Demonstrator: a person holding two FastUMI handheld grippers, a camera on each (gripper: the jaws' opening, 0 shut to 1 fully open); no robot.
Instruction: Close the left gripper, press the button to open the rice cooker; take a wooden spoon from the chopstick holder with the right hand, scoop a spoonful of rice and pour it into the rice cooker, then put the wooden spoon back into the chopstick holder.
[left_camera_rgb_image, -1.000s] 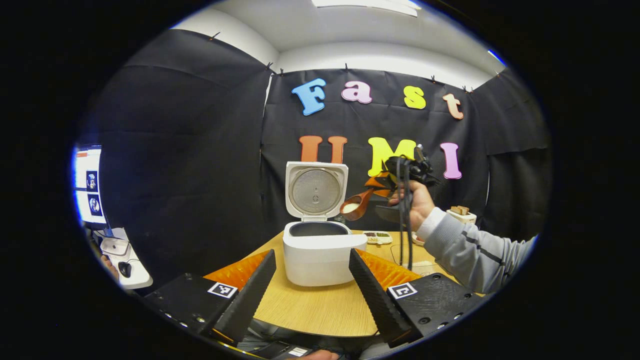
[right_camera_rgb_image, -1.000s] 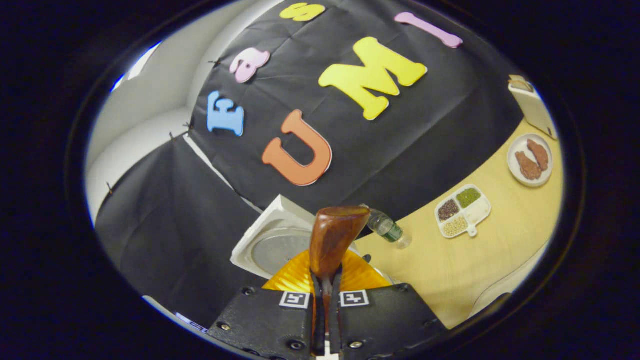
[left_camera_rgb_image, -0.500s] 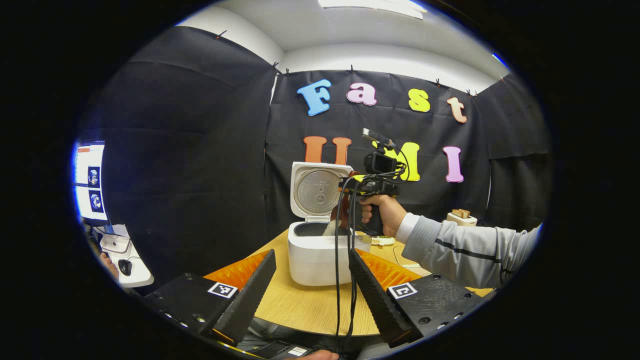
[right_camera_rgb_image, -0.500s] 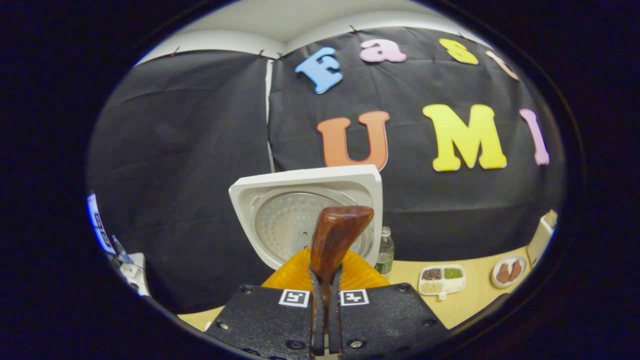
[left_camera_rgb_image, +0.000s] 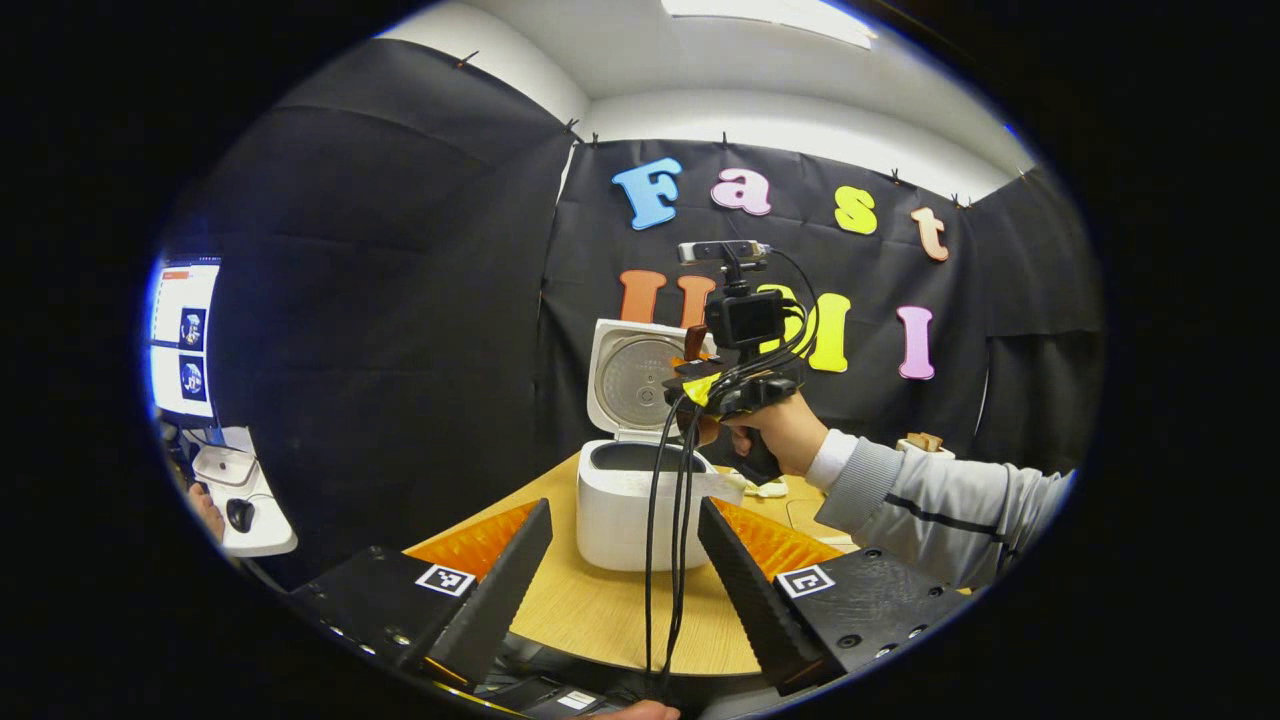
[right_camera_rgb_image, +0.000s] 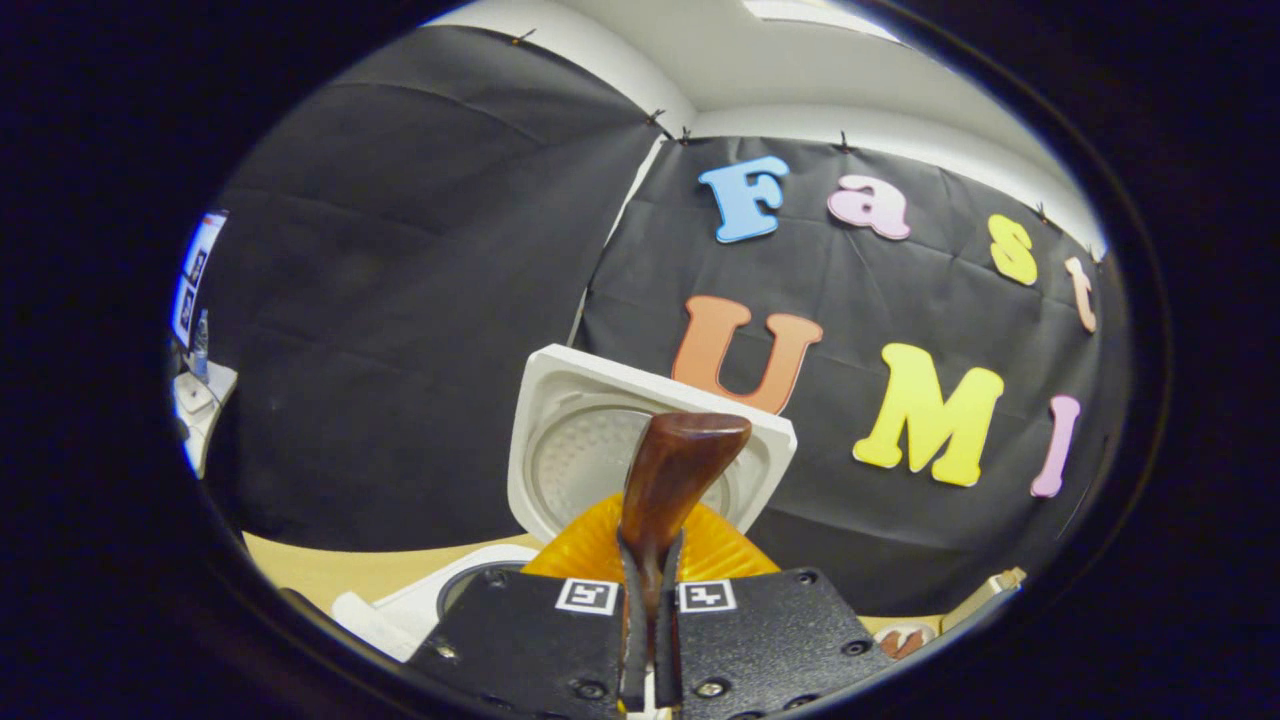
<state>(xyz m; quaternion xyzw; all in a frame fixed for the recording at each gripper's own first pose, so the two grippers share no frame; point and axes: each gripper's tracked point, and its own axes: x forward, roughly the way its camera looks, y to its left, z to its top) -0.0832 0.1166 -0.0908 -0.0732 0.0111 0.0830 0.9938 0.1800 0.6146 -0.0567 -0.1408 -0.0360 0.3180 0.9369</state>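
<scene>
Centrally, at the bottom of the right gripper view, the right gripper (right_camera_rgb_image: 648, 640) is clamped on the wooden spoon (right_camera_rgb_image: 672, 478), whose handle rises just above its fingers before the rice cooker's (left_camera_rgb_image: 640, 492) raised lid. Lower in the left gripper view, the left gripper (left_camera_rgb_image: 625, 590) stands spread wide, cooker beyond.

Wooden spoon (right_camera_rgb_image: 672, 480) seemingly above rice cooker (left_camera_rgb_image: 630, 495)

The left gripper (left_camera_rgb_image: 622, 545) is held low with fingers spread wide; the right gripper (right_camera_rgb_image: 648, 600) (raised farther off, hand (left_camera_rgb_image: 782, 432) wrapped around its grip) is clamped tight.
</scene>
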